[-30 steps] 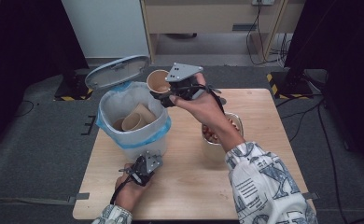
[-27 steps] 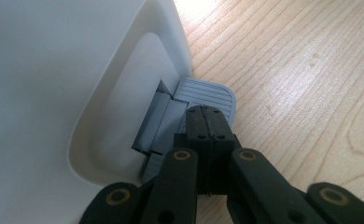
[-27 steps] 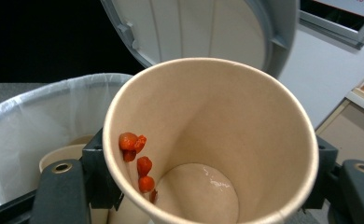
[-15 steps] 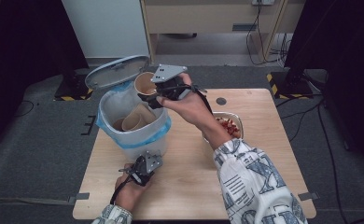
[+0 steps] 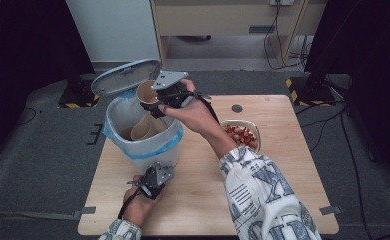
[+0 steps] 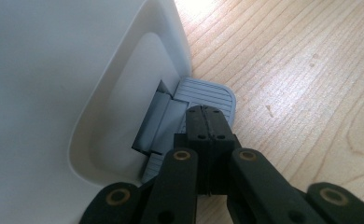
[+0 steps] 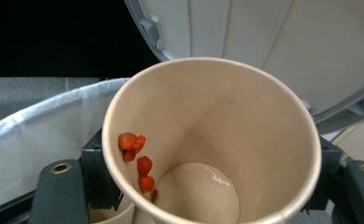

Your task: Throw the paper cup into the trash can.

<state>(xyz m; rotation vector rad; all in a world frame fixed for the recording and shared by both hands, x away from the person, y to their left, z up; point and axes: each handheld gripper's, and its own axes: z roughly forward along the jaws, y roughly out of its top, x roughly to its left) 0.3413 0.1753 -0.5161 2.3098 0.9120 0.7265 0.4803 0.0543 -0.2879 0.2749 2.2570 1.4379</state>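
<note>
Paper cup (image 7: 213,144) clamped in right gripper (image 5: 159,105) jaws, held over open pedal bin (image 5: 142,145) at bench far left. Left gripper (image 6: 207,122), jaws closed, presses pedal (image 6: 208,95). Keep pedal down; centre cup over liner before release.

Carried cup (image 5: 146,92) left, from beside the bin (image 5: 142,131) to over its rim. Right gripper (image 5: 158,100) brought along, clamped on it.
</note>
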